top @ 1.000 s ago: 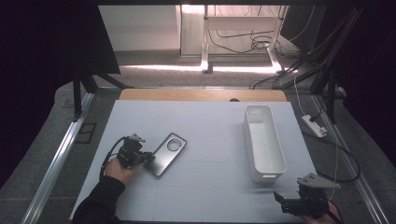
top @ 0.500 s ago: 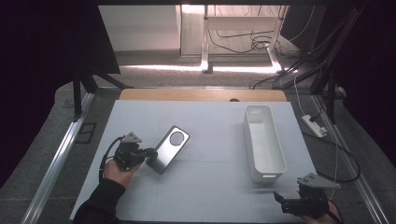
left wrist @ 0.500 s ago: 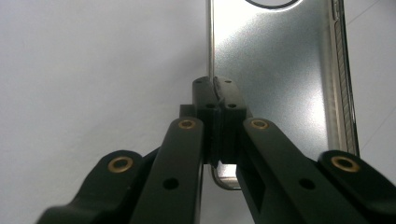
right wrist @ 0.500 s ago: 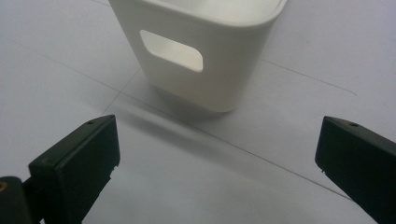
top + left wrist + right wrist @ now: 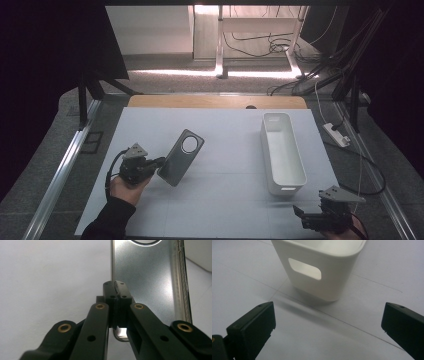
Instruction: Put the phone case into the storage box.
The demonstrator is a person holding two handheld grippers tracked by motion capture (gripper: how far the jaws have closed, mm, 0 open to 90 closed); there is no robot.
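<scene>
1. Left of centre on the white mat (image 5: pixel 220 200), my left gripper (image 5: pixel 159 163) clamped the phone case (image 5: pixel 181 157) by its lower edge.
2. Its long axis ran up-right, camera hole at the far end.
3. My right gripper (image 5: pixel 299 214) rested with jaws apart near the white bin (image 5: pixel 282 150).

Room dim around my table (image 5: pixel 220 200); bright strip beyond its far edge; my near jaws blur; glare on phone case (image 5: pixel 147 277)

The high view looks forward and down over the pale grey table top (image 5: pixel 225 150). Each gripper view sits close above it; the right one shares the white oblong plastic bin (image 5: pixel 282 150) (image 5: pixel 322 267)
</scene>
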